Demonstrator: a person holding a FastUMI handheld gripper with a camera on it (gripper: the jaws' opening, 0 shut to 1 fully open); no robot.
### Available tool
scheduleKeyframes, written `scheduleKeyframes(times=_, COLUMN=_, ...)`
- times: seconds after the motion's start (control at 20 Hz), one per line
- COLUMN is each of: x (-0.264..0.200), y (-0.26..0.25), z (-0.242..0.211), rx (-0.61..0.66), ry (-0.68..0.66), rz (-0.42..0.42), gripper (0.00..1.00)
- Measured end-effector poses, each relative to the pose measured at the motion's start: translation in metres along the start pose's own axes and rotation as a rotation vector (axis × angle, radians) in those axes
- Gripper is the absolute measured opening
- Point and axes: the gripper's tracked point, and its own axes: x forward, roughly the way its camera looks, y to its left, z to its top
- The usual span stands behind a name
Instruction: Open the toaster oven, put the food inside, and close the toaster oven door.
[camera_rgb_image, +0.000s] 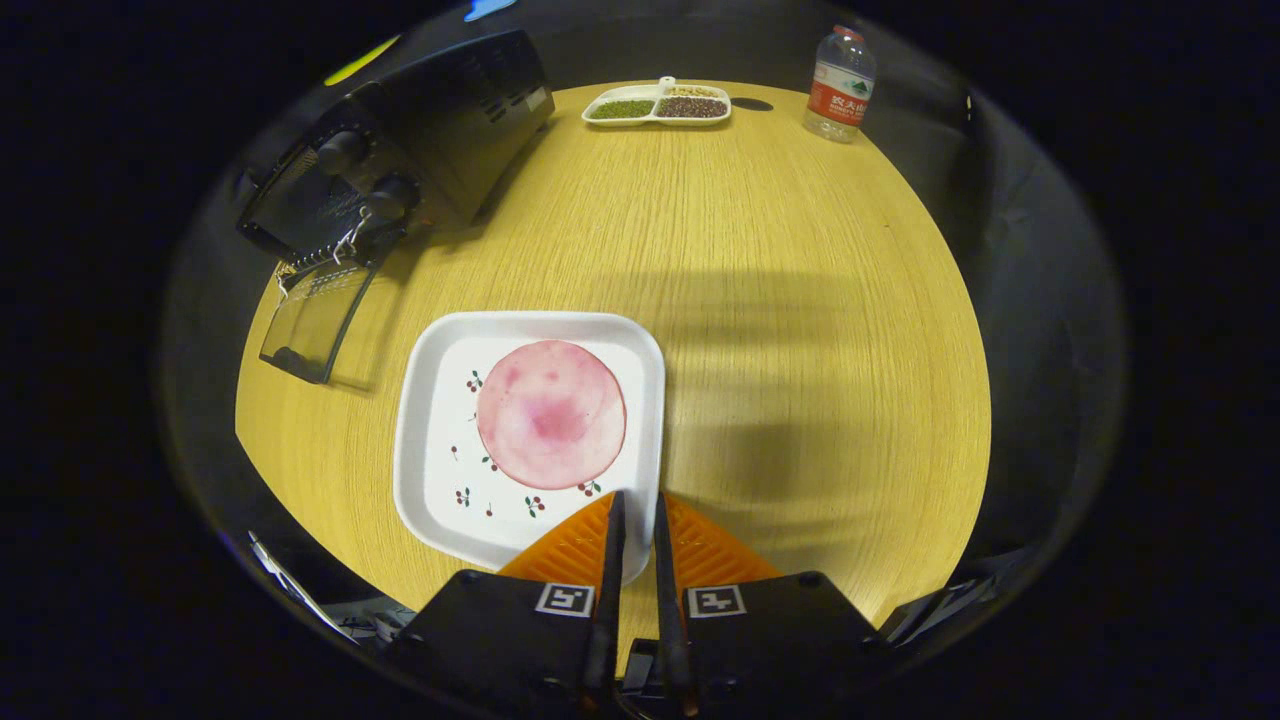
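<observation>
Pale wood-grain laminate covers the table (780, 300). We hold the gripper (634, 505) above its near edge, fingers drawn nearly together with a thin gap and nothing between them; the tips hang over the near rim of the white plate (430, 450).

The food (551, 413), a flat pink round slice, lies on that plate just ahead of the fingers. The toaster oven (420, 140) stands well beyond it to the left, its glass door (315, 320) already folded down onto the table.

Risks, as we judge them:
- A thin, flat slice offers little edge; the fingers may slide over it or push the plate.
- The lowered door projects toward the plate and may be struck on approach.

Writing: the water bottle (840, 85) carries a red label, too small to read. The divided dish (657, 105) of grains bears none.
</observation>
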Motion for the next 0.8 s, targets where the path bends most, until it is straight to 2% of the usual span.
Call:
scheduleKeyframes(times=0.2, x=-0.011, y=0.001, z=0.003, rx=0.001, ry=0.006, rz=0.005, gripper=0.20)
scheduleKeyframes(times=0.3, x=-0.001, y=0.001, z=0.003, rx=0.022, ry=0.017, rz=0.010, gripper=0.12)
scheduleKeyframes(times=0.35, x=0.000, y=0.002, z=0.003, rx=0.031, ry=0.021, rz=0.018, gripper=0.12)
scheduleKeyframes(times=0.4, x=-0.004, y=0.002, z=0.003, rx=0.036, ry=0.019, rz=0.037, gripper=0.07)
scheduleKeyframes(times=0.55, x=0.000, y=0.005, z=-0.001, rx=0.076, ry=0.039, rz=0.077, gripper=0.02)
scheduleKeyframes(times=0.7, x=-0.002, y=0.014, z=-0.004, rx=0.146, ry=0.049, rz=0.120, gripper=0.02)
scheduleKeyframes(times=0.8, x=-0.004, y=0.029, z=-0.011, rx=0.209, ry=0.066, rz=0.192, gripper=0.02)
